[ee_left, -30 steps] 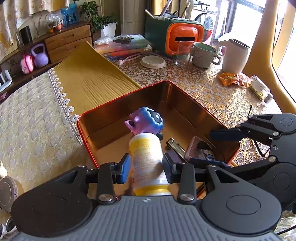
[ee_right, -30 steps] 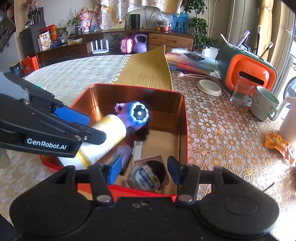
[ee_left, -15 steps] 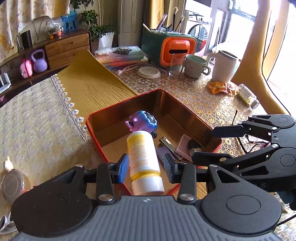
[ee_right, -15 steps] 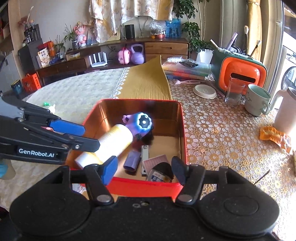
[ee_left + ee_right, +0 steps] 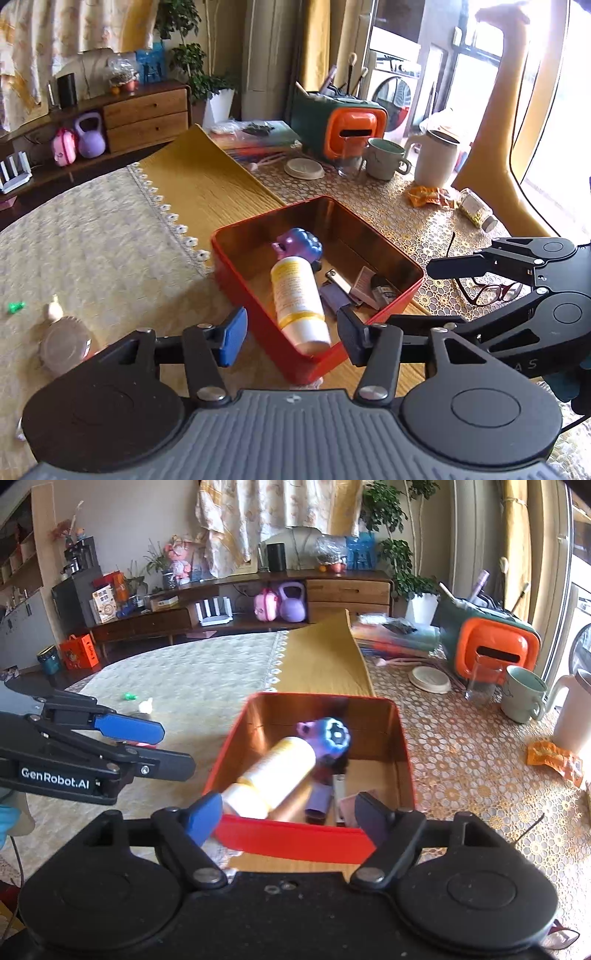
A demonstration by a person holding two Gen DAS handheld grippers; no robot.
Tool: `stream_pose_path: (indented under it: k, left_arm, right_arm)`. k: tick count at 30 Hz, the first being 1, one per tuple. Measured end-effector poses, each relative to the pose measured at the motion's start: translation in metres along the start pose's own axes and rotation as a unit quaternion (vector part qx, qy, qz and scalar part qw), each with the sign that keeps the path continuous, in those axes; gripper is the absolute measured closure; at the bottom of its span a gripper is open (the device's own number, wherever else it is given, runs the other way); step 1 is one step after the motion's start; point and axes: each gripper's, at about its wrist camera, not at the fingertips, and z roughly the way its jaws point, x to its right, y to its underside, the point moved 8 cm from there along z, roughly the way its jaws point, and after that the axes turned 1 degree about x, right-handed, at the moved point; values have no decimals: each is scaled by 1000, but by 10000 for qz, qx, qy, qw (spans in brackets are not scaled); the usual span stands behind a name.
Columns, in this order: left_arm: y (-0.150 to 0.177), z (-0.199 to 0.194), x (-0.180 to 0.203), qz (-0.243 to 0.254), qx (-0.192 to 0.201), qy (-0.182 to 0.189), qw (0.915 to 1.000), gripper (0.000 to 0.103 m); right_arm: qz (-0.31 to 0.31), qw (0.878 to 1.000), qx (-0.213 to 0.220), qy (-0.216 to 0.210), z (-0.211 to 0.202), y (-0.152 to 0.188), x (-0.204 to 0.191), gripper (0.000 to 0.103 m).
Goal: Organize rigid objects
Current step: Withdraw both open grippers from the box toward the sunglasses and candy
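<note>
In the left wrist view the left gripper [image 5: 291,330] sits at the lower middle of the frame with its jaws spread wide and nothing between them, above the near corner of the red tin box [image 5: 258,291]. The white and yellow bottle [image 5: 297,295] lies inside that box, its base propped on the near wall and its top against a purple and blue toy [image 5: 301,245]. A nail clipper [image 5: 338,280] and a few small flat items lie to the bottle's right. At the right edge the right gripper [image 5: 436,291] is likewise wide and empty, over red-framed glasses [image 5: 491,291] on the lace tablecloth [image 5: 406,218]. In the right wrist view the box [image 5: 295,840] fills the centre.
</note>
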Motion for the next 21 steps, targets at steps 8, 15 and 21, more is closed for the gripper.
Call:
stream_pose_path:
  k: [8,15,21]
  left_arm:
    - [18,-35,-27,93,210,-240,9994,33]
    - [37,-61,-58,62,340,-468,9983,22]
    - [60,-76,-97,-174,356,-753,9964,20]
  right_arm:
    - [-140,9997,108,-184,-7,-3,-36,8]
    - [-239,9990,103,-367,-3,-1,-67,0]
    - [-406,9979,62,-495,5,-1,-91,0]
